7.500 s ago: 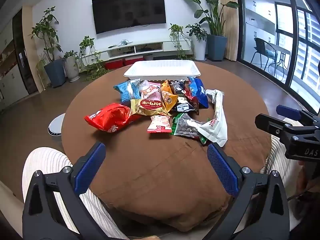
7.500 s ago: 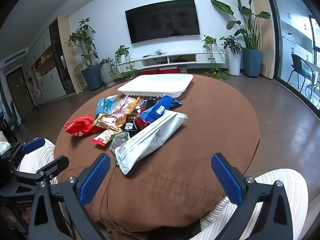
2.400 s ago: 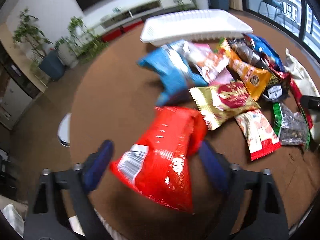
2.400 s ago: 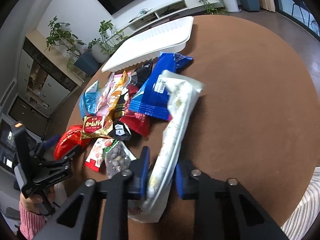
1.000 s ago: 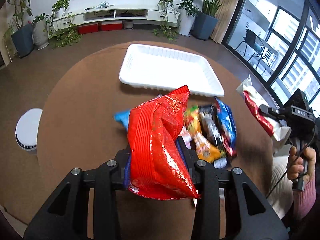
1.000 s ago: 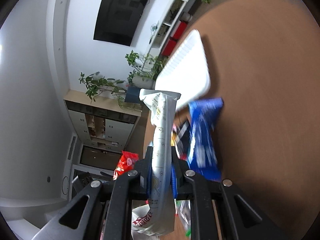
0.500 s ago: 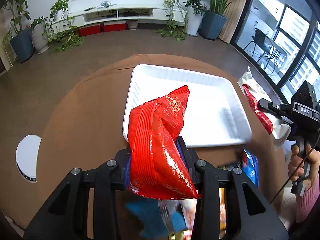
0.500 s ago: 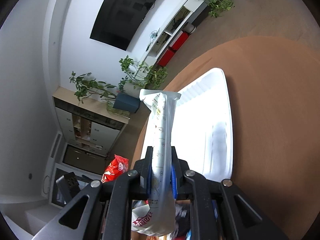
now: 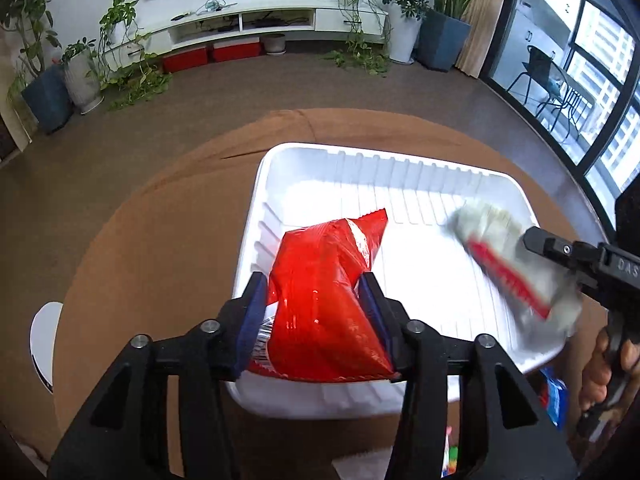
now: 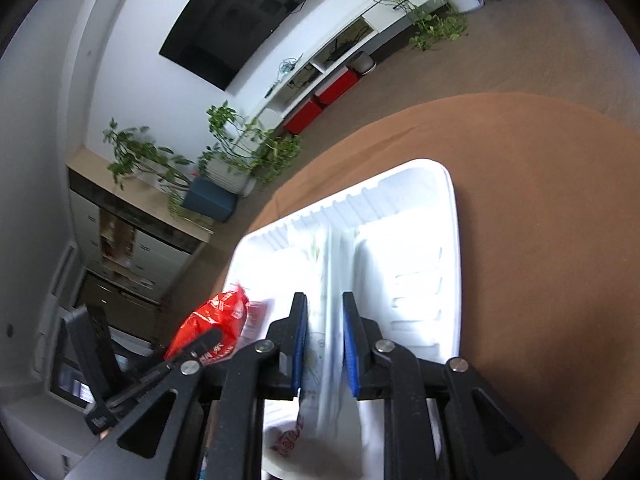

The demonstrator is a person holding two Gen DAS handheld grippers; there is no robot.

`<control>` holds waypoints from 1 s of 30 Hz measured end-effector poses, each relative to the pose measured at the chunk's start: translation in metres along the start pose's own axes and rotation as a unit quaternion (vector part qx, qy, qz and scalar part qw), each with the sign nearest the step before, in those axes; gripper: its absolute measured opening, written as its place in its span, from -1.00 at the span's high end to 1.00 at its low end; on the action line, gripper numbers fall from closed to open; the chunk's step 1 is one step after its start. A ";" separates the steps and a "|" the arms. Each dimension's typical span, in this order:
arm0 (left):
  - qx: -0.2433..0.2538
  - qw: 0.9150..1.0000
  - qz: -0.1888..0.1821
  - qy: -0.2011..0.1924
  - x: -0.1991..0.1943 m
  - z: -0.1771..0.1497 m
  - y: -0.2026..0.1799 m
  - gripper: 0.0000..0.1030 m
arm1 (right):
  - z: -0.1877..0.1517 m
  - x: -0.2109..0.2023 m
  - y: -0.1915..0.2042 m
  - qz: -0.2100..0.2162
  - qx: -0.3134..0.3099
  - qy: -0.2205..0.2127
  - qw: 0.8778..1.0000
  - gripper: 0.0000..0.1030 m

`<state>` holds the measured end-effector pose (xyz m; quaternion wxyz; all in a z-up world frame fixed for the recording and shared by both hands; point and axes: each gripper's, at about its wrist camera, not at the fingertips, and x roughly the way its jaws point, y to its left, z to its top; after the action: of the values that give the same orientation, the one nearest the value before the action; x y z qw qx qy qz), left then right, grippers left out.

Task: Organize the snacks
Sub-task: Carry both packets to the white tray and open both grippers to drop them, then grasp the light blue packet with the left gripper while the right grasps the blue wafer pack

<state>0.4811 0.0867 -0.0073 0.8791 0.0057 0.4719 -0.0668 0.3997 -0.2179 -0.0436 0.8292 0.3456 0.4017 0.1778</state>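
Left tongs [image 9: 316, 304]: clamped on red bag [image 9: 324, 300], long axis toward 12 o'clock, over white tray [image 9: 400, 168].
Right tongs [image 10: 324, 344]: clamped on white bag [image 10: 324, 320], at 3 o'clock, equally near.

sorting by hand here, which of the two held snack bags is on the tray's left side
The red snack bag, clamped in the left gripper, over the white tray. The white bag in the right gripper is at the right.
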 end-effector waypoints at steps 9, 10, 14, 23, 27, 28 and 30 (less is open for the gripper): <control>0.007 0.999 0.017 -0.035 0.008 0.017 0.006 -0.10 | -0.001 -0.022 0.018 -0.030 -0.066 -0.034 0.997 0.25; 0.006 0.999 0.016 -0.037 0.006 0.018 0.007 -0.10 | 0.001 -0.023 0.020 -0.032 -0.072 -0.037 0.996 0.24; 0.000 0.999 0.013 -0.044 -0.019 0.010 0.010 -0.10 | -0.001 -0.038 0.032 -0.027 -0.087 -0.045 0.995 0.23; -0.030 0.997 -0.003 -0.074 -0.105 -0.059 0.020 -0.28 | -0.031 -0.095 0.064 -0.009 -0.112 -0.073 0.991 0.01; -0.041 0.996 -0.005 -0.074 -0.133 -0.098 0.019 -0.28 | -0.060 -0.119 0.068 -0.010 -0.125 -0.082 0.989 -0.13; -0.044 0.997 -0.006 -0.070 -0.138 -0.111 0.019 -0.28 | -0.068 -0.124 0.068 -0.012 -0.128 -0.083 0.988 -0.15; -0.048 0.997 -0.006 -0.063 -0.147 -0.132 0.018 -0.28 | -0.085 -0.132 0.068 -0.023 -0.134 -0.083 0.987 -0.20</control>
<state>0.2936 0.1304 0.0400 0.9061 -0.0434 0.4178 -0.0492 0.2506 -0.2096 0.0389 0.9025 0.2356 0.3118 0.1810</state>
